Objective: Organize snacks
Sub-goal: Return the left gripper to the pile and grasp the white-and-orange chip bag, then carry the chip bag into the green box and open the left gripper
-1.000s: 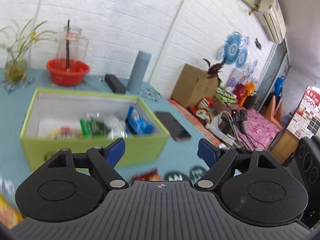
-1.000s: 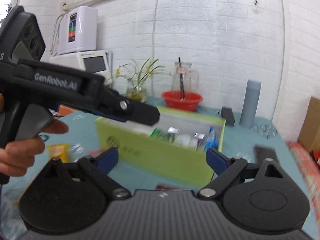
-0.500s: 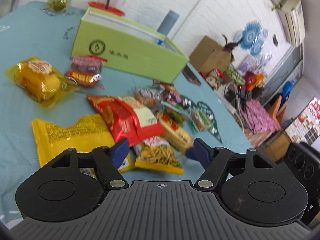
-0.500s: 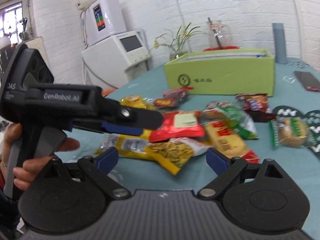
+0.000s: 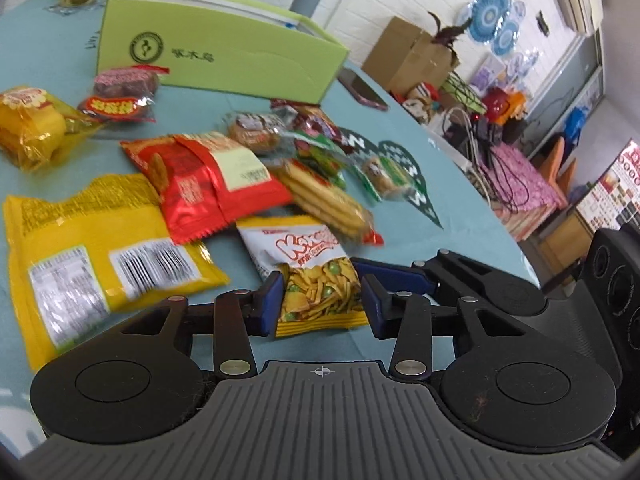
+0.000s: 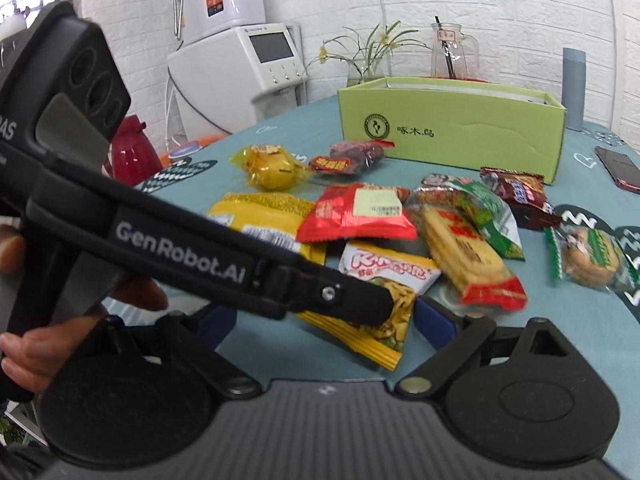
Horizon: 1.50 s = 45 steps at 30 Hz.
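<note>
Now closing left tongs (image 5: 322, 300) round crinkly pea-and-stick snack bag (image 5: 310, 276) flat on teal worktop (image 5: 404, 228), not squeezing yet. Light, soft, slippery; best pinched at sealed edge. Right tongs (image 6: 320, 320) wide open, empty.

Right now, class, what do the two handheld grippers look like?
The left gripper has black linkage arms, silver pivot pins, blue finger pads and a ribbed grey base. Its black handle reads "GenRobot.AI" in white. The right gripper has the same design.
</note>
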Each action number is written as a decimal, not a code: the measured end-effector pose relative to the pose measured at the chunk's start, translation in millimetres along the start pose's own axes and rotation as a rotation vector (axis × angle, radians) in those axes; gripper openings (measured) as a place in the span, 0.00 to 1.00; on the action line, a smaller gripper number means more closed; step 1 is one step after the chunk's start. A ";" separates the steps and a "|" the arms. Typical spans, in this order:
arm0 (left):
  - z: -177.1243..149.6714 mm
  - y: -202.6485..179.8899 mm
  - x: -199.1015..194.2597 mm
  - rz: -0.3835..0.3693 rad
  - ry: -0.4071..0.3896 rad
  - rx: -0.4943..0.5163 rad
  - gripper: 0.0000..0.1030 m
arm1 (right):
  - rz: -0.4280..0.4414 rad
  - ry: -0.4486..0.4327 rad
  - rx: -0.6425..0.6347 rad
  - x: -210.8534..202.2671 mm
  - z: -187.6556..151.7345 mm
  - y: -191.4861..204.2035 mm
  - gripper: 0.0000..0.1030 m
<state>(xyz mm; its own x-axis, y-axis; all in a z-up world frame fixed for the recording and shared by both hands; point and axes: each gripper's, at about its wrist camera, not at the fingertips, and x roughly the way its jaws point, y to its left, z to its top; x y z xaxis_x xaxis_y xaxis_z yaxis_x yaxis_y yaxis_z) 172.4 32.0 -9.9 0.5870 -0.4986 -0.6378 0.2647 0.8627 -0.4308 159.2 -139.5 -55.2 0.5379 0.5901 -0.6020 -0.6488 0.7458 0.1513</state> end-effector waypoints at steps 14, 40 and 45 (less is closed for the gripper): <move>-5.3 -9.0 1.4 0.028 0.008 -0.013 0.38 | -0.055 0.008 0.045 -1.6 -9.3 -6.6 0.91; 38.6 2.8 -26.6 -0.092 -0.085 -0.043 0.17 | -0.006 -0.092 -0.014 -18.9 40.6 -1.0 0.69; 99.6 11.9 -30.6 -0.085 -0.174 -0.013 0.18 | -0.032 -0.167 -0.154 4.8 97.5 -11.3 0.75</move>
<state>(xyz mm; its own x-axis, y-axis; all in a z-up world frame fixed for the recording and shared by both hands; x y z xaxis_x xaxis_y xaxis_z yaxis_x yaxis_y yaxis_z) 233.8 65.8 68.0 0.6867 -0.5468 -0.4790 0.3098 0.8163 -0.4876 221.5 -115.0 16.6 0.6329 0.6198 -0.4641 -0.6979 0.7162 0.0047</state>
